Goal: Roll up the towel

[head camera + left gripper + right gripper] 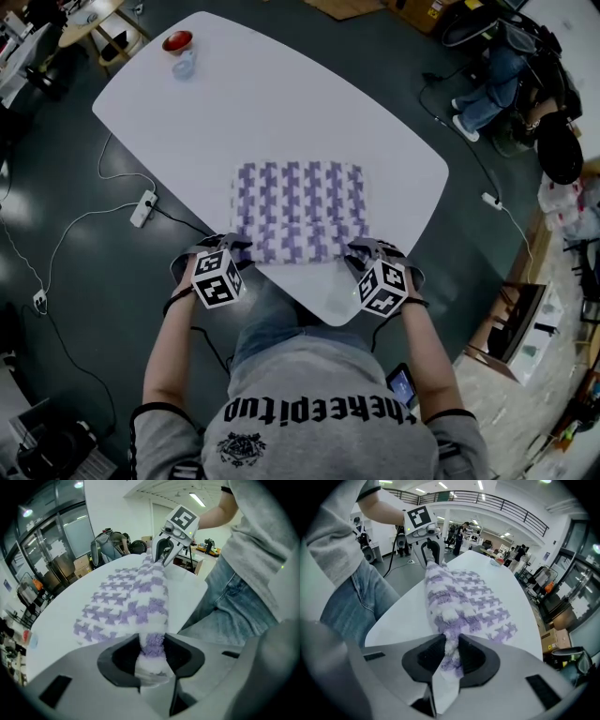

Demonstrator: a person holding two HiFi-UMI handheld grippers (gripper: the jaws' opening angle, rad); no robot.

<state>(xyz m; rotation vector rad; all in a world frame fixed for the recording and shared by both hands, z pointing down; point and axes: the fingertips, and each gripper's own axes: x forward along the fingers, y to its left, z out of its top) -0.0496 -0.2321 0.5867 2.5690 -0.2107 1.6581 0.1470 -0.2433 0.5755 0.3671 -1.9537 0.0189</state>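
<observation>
From the head view, the purple-and-white patterned towel (300,211) lies spread flat on the white oval surface (281,103), toward the edge nearest the person. The left gripper (231,247) sits at the towel's near left corner and the right gripper (362,251) at its near right corner, both pointing steeply down, each with its marker cube toward the camera. A red bowl (177,41) stands at the far left end of the surface, well apart from the towel, with a small pale blue object just beside it that is too small to identify. A white power strip (143,208) lies on the dark floor (75,272) to the left of the surface. In the left gripper view, the left gripper (152,651) is clamped on the towel (131,606), its dark pads pressing a bunched fold of cloth from both sides. From there the towel's near edge runs as a raised ridge to the right gripper (164,555), which bites the far end of it. The rest of the cloth slopes down onto the surface (61,620), and the person's jeans (234,602) fill the right side. In the right gripper view, the right gripper (451,656) is likewise pinched on a gathered corner of the towel (464,602), the cloth squeezed narrow between the pads. The lifted edge stretches away to the left gripper (430,555), closed on the opposite corner, while the rest of the towel lies on the surface (412,606) to the right.
</observation>
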